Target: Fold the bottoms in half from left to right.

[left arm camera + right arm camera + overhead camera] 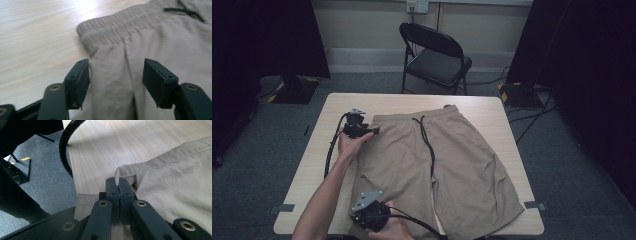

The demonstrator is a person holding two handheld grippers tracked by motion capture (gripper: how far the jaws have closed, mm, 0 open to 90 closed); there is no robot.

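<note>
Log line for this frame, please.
shorts flat on table | left gripper open, straddling side below waistband | right gripper shut on leg hem corner

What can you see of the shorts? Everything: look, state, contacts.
The shorts are khaki-tan woven fabric, spread flat and mostly smooth on the light wood table, waistband at the far side, legs toward the person. The gathered elastic waistband carries a dark drawstring trailing down the front. The right gripper is shut on a hem corner at the near left leg. The left gripper is open, jaws straddling the fabric edge just below the waistband corner.
</note>
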